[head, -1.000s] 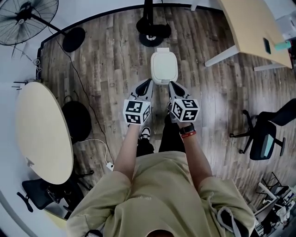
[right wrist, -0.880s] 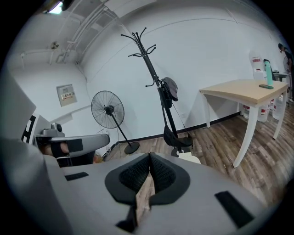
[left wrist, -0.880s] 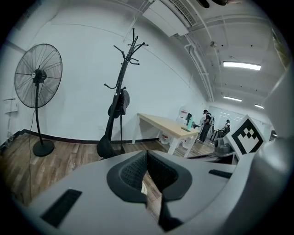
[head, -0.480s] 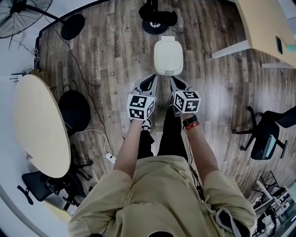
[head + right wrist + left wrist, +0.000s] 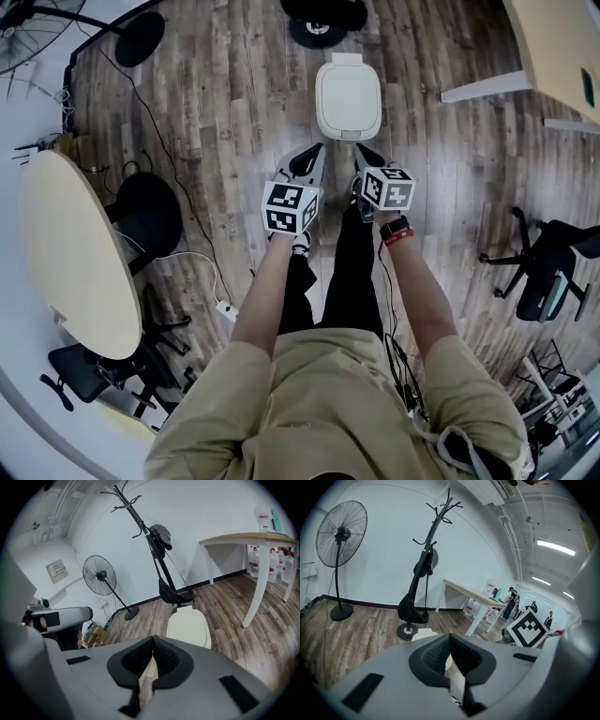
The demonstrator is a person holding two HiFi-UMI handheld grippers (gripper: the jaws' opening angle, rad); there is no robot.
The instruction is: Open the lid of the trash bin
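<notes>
The trash bin [image 5: 348, 98] is standing on the wooden floor [image 5: 234, 112] straight ahead of the person. Its pale lid [image 5: 188, 626] is lying flat and shut, so the opening is not yet begun. Both tools are being held low in front of the legs and aimed at the bin. The left gripper [image 5: 316, 152] and the right gripper [image 5: 362, 152] are hovering near its front edge, one toward each corner, touching nothing. I judge this to be a lining-up for catching the lid's front lip.

Each gripper view is showing its own fingers pressed together at the tips, with nothing between them. The head view is giving the layout: the bin sitting between the two tools and apart from both. The right gripper view is showing the whole top of the lid and the coat stand [image 5: 157, 541] rising just behind the bin. The left gripper view is catching only a sliver of the bin above its fingers. The hinge is probably on the far side, though the small tab there is too small to be sure.
</notes>
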